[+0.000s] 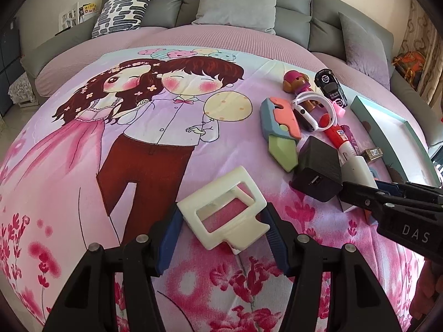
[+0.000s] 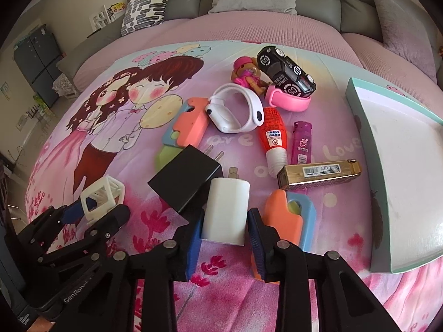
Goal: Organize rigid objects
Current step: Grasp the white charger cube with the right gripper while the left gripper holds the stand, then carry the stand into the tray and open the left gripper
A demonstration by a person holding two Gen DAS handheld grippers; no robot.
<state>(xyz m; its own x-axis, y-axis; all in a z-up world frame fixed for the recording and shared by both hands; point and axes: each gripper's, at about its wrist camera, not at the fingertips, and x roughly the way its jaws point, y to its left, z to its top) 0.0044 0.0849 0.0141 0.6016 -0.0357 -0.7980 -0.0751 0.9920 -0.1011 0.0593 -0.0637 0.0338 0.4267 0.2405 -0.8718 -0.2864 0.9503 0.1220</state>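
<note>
The left gripper (image 1: pixel 221 231) holds one cream plastic frame (image 1: pixel 223 210) between its blue fingers, low over the cartoon blanket (image 1: pixel 83 166). The right gripper (image 2: pixel 224 232) closes its fingers on one white charger (image 2: pixel 225 211), which touches one black charger (image 2: pixel 185 181). Around them lie two orange-and-blue toy knives (image 2: pixel 288 215), two watches, white (image 2: pixel 238 110) and pink (image 2: pixel 288 99), one toy car (image 2: pixel 285 72), one doll (image 2: pixel 246 73), one red bottle (image 2: pixel 272 135), one purple lighter (image 2: pixel 301 142) and one gold box (image 2: pixel 318 174). The teal tray (image 2: pixel 401 171) on the right holds nothing. Both grippers reach forward, the left one beside the right.
</note>
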